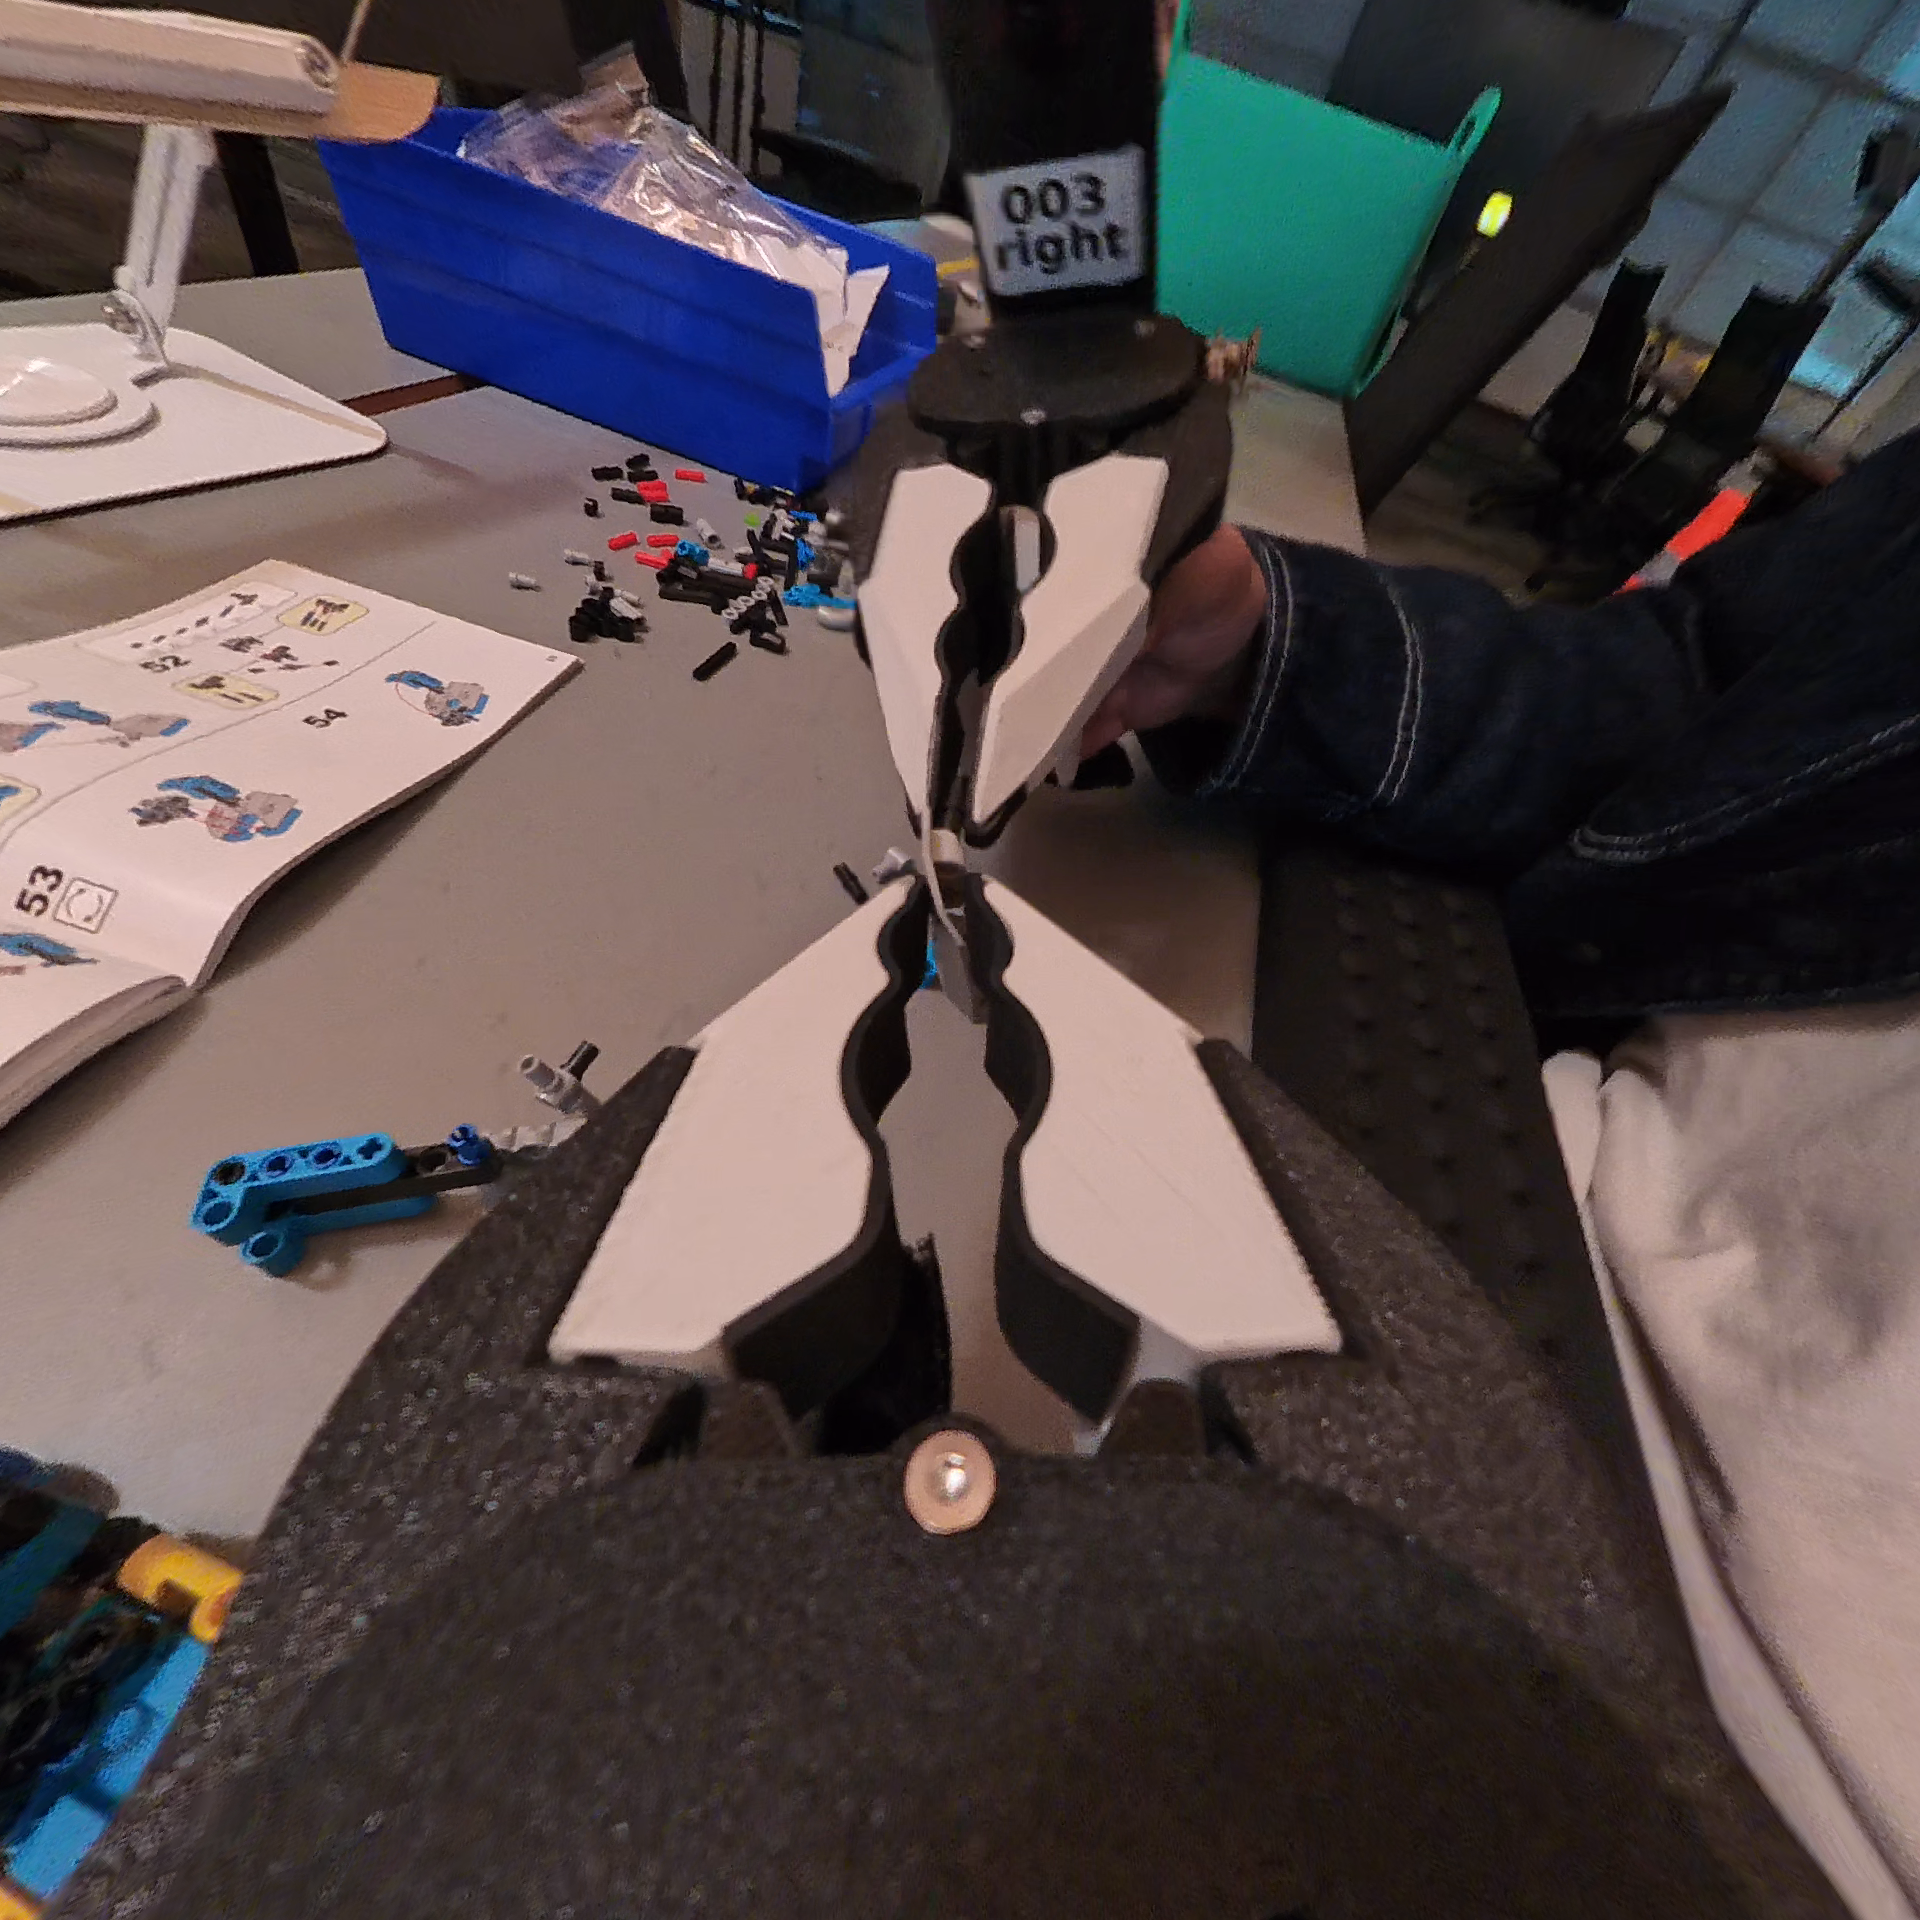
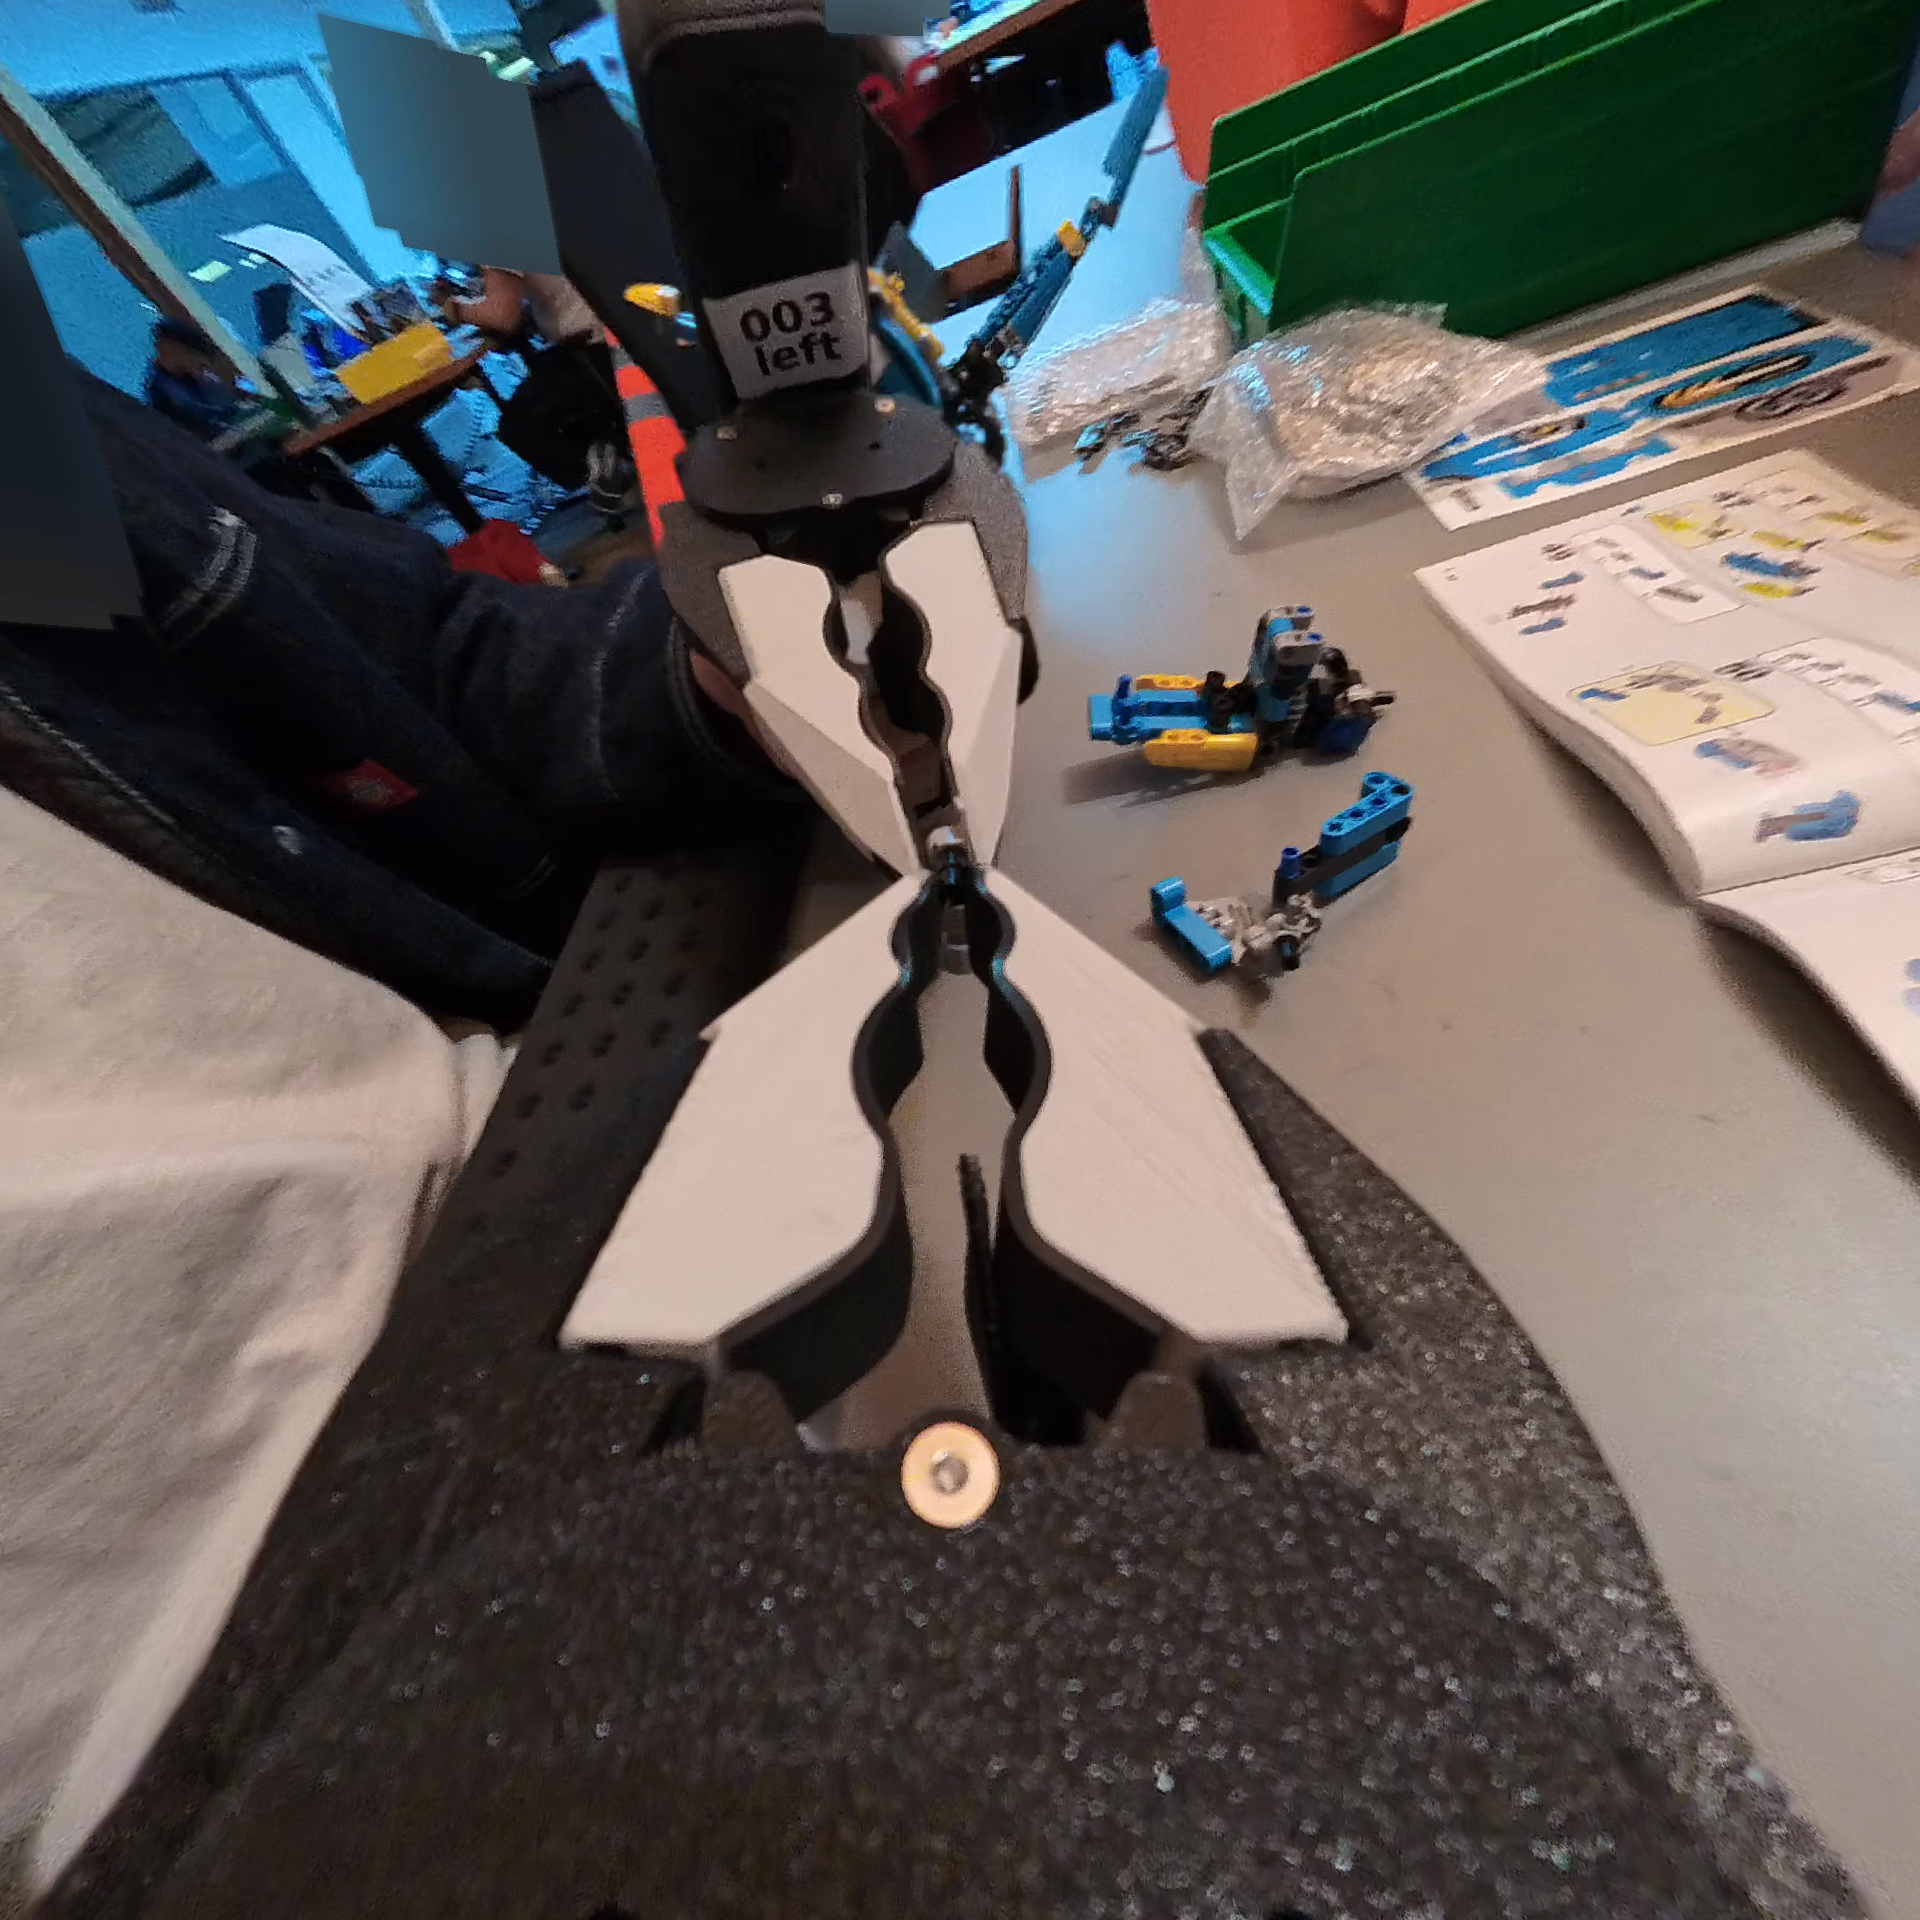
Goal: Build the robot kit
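Gray connector piece (image 1: pixel 961 966) at frame center: you're clenching it w/ left gripper (image 1: pixel 940 914); right gripper (image 2: pixel 948 896) is pinching a small pin (image 2: pixel 948 868), tips meeting.

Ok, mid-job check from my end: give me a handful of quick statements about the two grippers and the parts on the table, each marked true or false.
1. The left gripper and the right gripper meet tip to tip above the table. True.
2. Both grippers are wide open and hold nothing. False: each is shut on a small piece between its tips.
3. The blue bin holds clear plastic bags. True.
4. The instruction booklet is closed. False: it lies open.
5. The blue angled beam rests inside the blue bin. False: it lies on the table by the left gripper.
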The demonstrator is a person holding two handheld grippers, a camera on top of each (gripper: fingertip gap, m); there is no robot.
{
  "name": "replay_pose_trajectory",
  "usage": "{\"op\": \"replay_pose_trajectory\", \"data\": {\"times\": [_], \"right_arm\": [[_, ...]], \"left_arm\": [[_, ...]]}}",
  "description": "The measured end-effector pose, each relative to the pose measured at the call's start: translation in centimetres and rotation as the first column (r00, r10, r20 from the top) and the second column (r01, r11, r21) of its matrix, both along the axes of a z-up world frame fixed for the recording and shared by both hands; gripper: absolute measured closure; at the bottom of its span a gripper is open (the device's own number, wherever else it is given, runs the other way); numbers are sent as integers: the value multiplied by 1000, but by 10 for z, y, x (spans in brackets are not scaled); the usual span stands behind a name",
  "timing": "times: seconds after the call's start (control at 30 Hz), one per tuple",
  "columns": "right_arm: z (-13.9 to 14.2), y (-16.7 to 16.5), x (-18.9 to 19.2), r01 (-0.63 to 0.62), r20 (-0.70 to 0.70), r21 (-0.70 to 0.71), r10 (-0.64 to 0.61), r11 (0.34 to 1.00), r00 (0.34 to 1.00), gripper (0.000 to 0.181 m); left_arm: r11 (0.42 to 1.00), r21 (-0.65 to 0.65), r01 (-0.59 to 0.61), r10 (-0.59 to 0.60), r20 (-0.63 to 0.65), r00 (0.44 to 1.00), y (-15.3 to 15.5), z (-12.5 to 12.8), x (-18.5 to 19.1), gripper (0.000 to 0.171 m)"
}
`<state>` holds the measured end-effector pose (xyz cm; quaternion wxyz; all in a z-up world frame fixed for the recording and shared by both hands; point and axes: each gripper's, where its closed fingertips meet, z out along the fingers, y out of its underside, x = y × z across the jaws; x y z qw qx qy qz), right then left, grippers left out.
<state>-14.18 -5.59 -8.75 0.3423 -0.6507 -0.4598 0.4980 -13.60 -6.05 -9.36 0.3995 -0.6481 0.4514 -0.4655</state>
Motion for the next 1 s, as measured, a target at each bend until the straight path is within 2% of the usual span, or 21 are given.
{"op": "replay_pose_trajectory", "data": {"times": [0.17, 0.4, 0.47, 0.63, 0.77, 0.83, 0.93, 1.0], "right_arm": [[-16, -14, 6, -104, 49, -134, 111, 985, 993, 178], [-29, -23, 6, -129, 150, -94, 142, 987, 978, 178], [-37, -26, 5, -139, 221, -59, 148, 989, 964, 178], [-33, -23, 6, -117, 248, 3, 113, 993, 962, 178], [-14, -21, 7, -117, 101, -27, 119, 993, 988, 177], [-11, -18, 8, -111, 76, -25, 112, 994, 991, 177], [-12, -13, 9, -91, 68, -33, 93, 995, 993, 177], [-21, 0, 21, -31, 140, 1, 30, 1000, 990, 177]], "left_arm": [[989, 140, 52, -32, -139, 990, -12, -19, 7, 165], [960, 261, 105, -32, -271, 962, -21, -38, 14, 166], [941, 319, 113, -3, -326, 945, -20, -46, 15, 166], [955, 279, 100, -17, -285, 958, -19, -40, 16, 166], [983, 169, 69, -42, -156, 987, -17, -20, 13, 166], [989, 137, 54, -36, -127, 991, -14, -17, 11, 165], [987, 156, 37, -10, -168, 986, -10, -24, 10, 165], [984, 175, 6, 34, -223, 974, -3, -33, 8, 165]]}}
